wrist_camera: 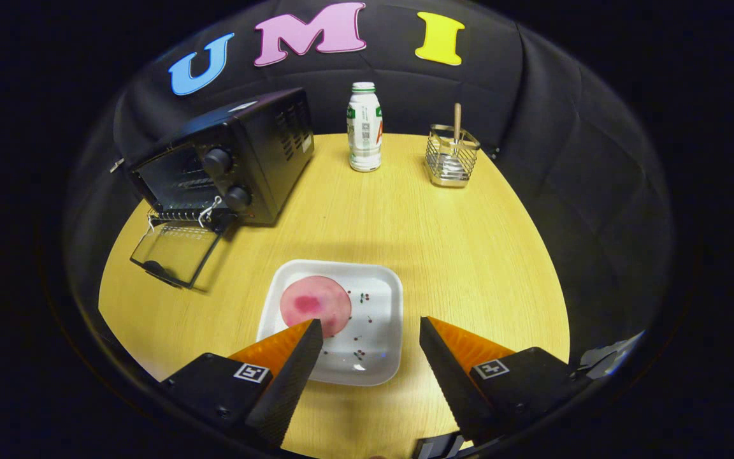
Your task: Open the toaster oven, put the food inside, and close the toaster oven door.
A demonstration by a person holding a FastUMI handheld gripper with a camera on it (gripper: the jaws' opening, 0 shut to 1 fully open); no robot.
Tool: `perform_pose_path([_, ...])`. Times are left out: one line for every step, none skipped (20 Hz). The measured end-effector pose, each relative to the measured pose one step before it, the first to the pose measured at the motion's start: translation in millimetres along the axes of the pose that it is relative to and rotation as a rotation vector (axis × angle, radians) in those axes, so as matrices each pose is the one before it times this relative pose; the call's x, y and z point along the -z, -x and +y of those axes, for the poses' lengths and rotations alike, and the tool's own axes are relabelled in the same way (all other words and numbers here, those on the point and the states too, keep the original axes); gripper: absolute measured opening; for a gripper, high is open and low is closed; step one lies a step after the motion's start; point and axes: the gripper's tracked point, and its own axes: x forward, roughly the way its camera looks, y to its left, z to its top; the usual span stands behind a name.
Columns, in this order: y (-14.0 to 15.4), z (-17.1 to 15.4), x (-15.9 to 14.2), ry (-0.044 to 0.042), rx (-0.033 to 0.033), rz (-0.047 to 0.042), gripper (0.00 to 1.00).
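Food (315, 305) on plate (380, 299), just ahead of parted fingers (295, 357)

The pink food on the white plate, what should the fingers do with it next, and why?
Probably ease down and forward so the open gripper straddles the pink round food, then pinch it. The toaster oven door already hangs open, the food still sits on the white plate, and the fingers hold nothing, one of them just overlapping the food's near edge.
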Motion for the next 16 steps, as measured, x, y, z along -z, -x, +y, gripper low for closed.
perform_pose_path([-3.90, -3.94, 3.95, -0.00343, -0.00379, 0.01659, 1.00])
perform_pose_path([-3.92, -4.71, 4.30, -0.00131, 0.00046, 0.01493, 1.00])
perform_pose_path([-4.28, -4.44, 2.54, -0.00096, 0.00188, 0.01332, 1.00])
perform_pose_path([-3.33, -5.06, 2.92, -0.00219, 0.00246, 0.01235, 1.00])
perform_pose_path([-4.19, -2.51, 2.86, -0.00657, -0.00964, 0.01572, 1.00])
perform_pose_path([-3.30, -1.90, 3.00, -0.00720, -0.00139, 0.01529, 0.99])
perform_pose_path([-3.93, -3.13, 0.83, -0.00384, 0.00240, 0.01009, 0.98])
perform_pose_path([-8.75, -2.39, 0.73, 0.00049, -0.00259, 0.01047, 0.97])
perform_pose_path([-4.72, 0.96, 1.14, 0.00020, -0.00641, 0.01521, 0.94])
perform_pose_path([-3.57, 0.53, 1.56, 0.00093, -0.00492, 0.01055, 0.90])
perform_pose_path([-1.88, 0.88, -0.56, 0.00043, -0.00333, 0.00358, 0.87])
perform_pose_path([-3.16, 0.83, -0.99, -0.00175, -0.00129, 0.00226, 0.74])
perform_pose_path([-1.80, 0.28, 0.33, -0.00582, -0.00467, 0.00536, 0.61])
perform_pose_path([-2.67, 0.66, -1.96, -0.01723, -0.00405, 0.00311, 0.48])
perform_pose_path([0.22, -0.91, -1.74, -0.01579, 0.00602, 0.00024, 0.48])
perform_pose_path([-6.93, 1.52, 1.97, -0.02507, -0.02022, 0.01251, 0.47])
